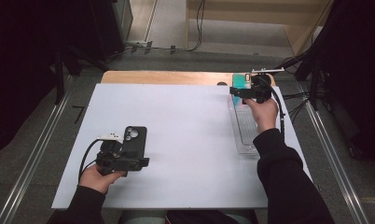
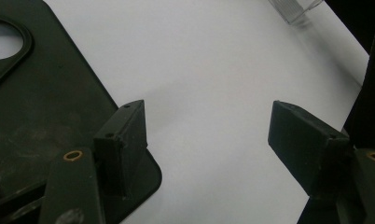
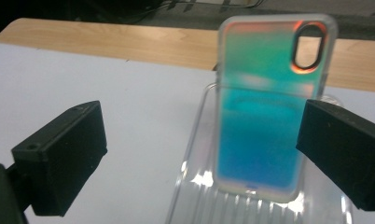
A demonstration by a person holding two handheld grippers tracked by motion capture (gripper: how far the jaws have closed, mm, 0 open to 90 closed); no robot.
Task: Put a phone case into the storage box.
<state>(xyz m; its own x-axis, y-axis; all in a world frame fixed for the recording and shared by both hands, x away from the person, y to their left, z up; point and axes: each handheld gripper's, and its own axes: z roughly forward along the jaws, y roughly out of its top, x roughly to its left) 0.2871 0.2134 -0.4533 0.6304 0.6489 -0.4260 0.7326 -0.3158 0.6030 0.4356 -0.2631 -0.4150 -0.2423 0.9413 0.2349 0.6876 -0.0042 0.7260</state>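
A black phone case (image 1: 135,137) lies flat on the white board at the near left, its camera cutout facing up. My left gripper (image 1: 127,161) sits at its near end, open; in the left gripper view the left pad rests over a corner of the black case (image 2: 36,107), with bare board between the left gripper's (image 2: 208,109) jaws. At the far right an iridescent blue-green phone case (image 1: 240,80) stands upright in the far end of a clear tray (image 1: 244,126). My right gripper (image 1: 244,91) hovers before it, open; the iridescent case (image 3: 265,121) stands beyond the right gripper's (image 3: 199,112) wide jaws, untouched.
The white board (image 1: 185,140) covers most of a wooden table (image 1: 167,77), whose bare strip shows along the far edge. The clear ribbed tray (image 3: 190,154) runs along the board's right side. Cables lie on the floor beyond the table.
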